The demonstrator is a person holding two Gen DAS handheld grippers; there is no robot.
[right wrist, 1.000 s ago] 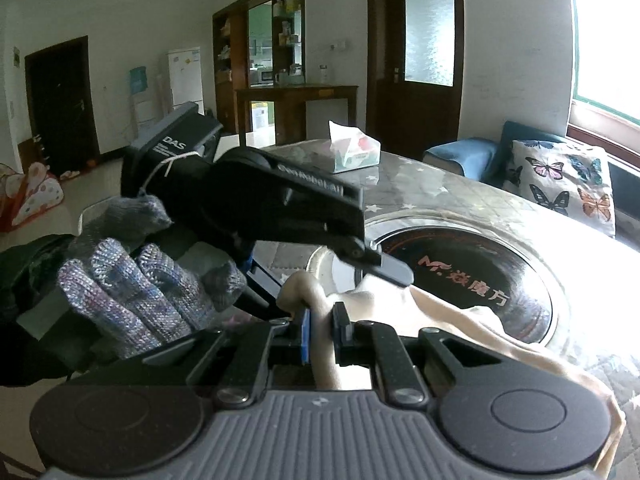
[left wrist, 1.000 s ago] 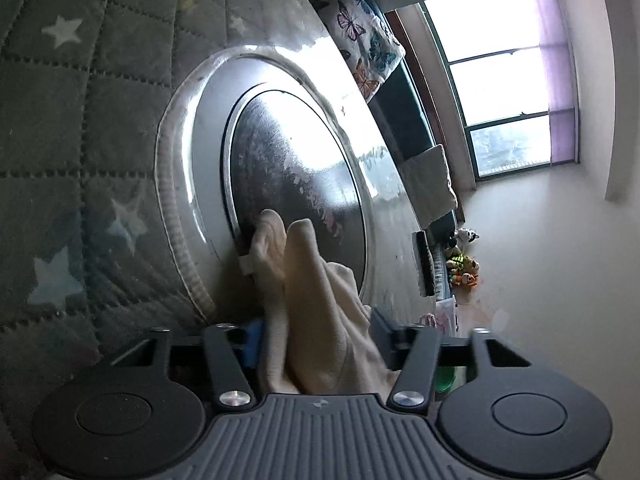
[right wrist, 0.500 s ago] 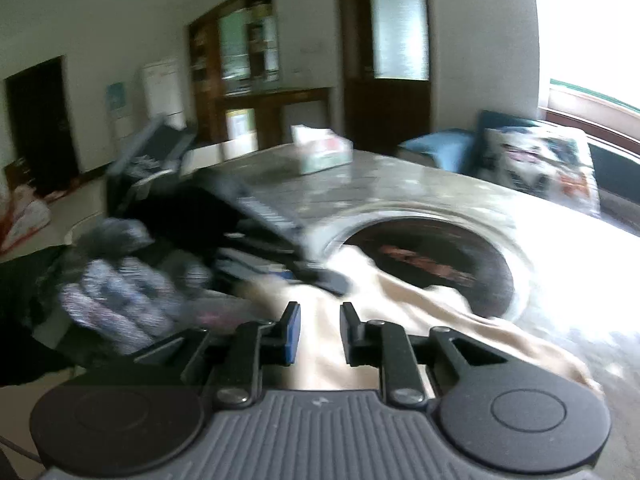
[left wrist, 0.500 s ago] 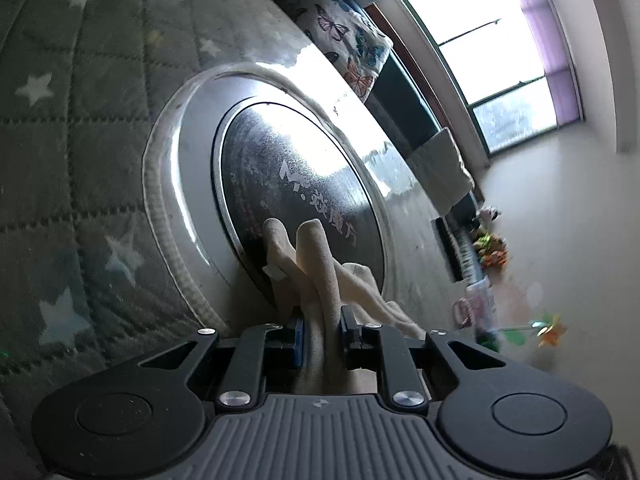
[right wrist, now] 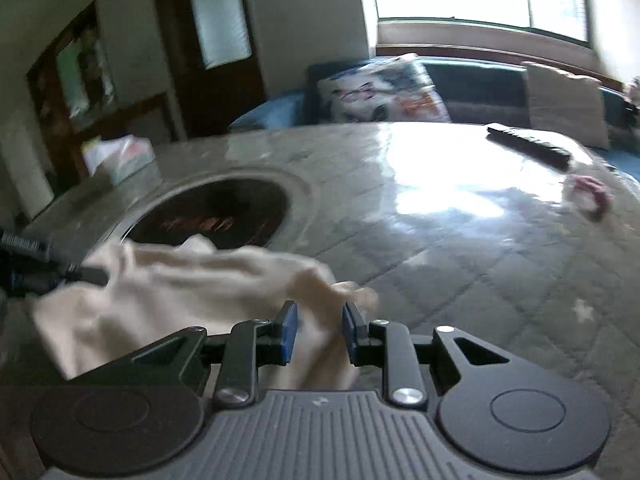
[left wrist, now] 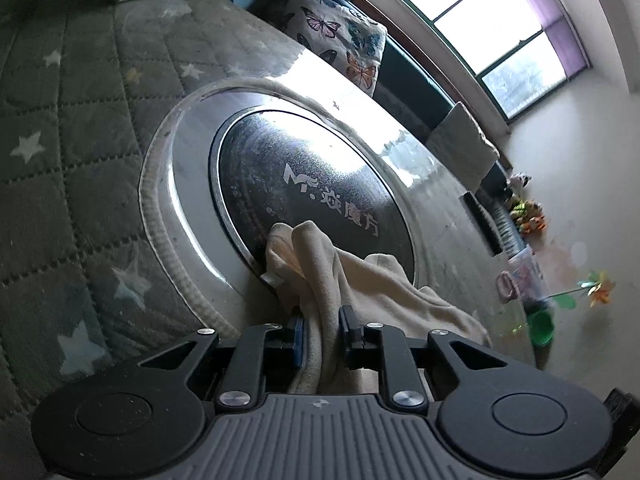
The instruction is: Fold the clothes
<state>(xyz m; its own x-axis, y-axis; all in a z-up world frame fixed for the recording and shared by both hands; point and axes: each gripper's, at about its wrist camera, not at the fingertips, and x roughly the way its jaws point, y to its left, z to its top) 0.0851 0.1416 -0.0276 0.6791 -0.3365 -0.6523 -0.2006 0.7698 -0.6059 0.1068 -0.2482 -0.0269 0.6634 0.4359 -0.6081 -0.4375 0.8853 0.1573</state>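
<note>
A cream garment point(left wrist: 352, 280) lies bunched on the table beside the round black glass inset point(left wrist: 312, 196). My left gripper point(left wrist: 322, 338) is shut on a fold of it, the cloth squeezed between the jaws. In the right wrist view the same garment point(right wrist: 192, 280) stretches from my right gripper point(right wrist: 316, 332) across to the left gripper point(right wrist: 44, 272) at the left edge. The right jaws stand slightly apart with a fold of the garment between them; this view is blurred by motion.
The table has a grey quilted star-pattern cover point(left wrist: 60, 168) under clear film. A tissue box point(right wrist: 120, 156) stands at the far side. A dark remote point(right wrist: 528, 146) and a pink item point(right wrist: 590, 194) lie at the right. A butterfly cushion point(left wrist: 340, 48) sits on the bench under the window.
My left gripper closed on the garment. My right gripper let go of the fold near the left gripper, swung right along the garment, and now has a fold farther right between its jaws.
</note>
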